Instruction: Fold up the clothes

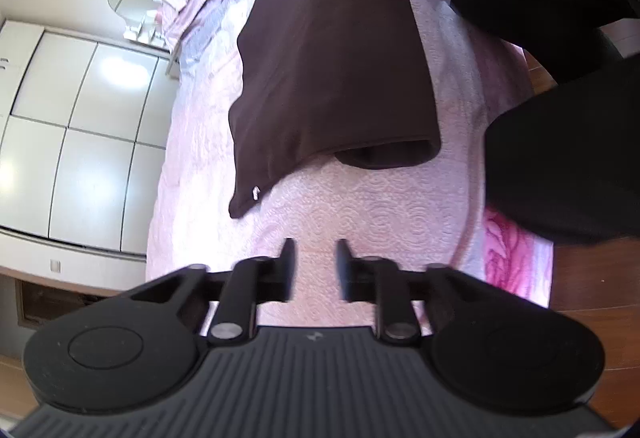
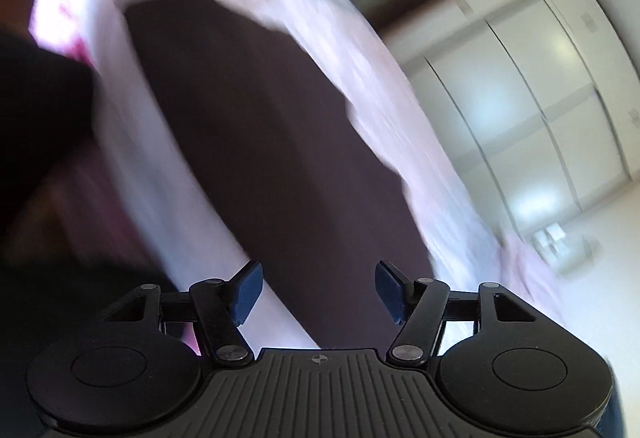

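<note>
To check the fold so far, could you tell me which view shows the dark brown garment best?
The left wrist view: the dark brown garment lies sharp on the pink bedspread, its folded edges visible. The right wrist view shows it motion-blurred, without edge detail.

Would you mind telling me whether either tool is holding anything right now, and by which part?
Nothing is held: the left tool and right tool are both open, clear of the brown garment.
</note>
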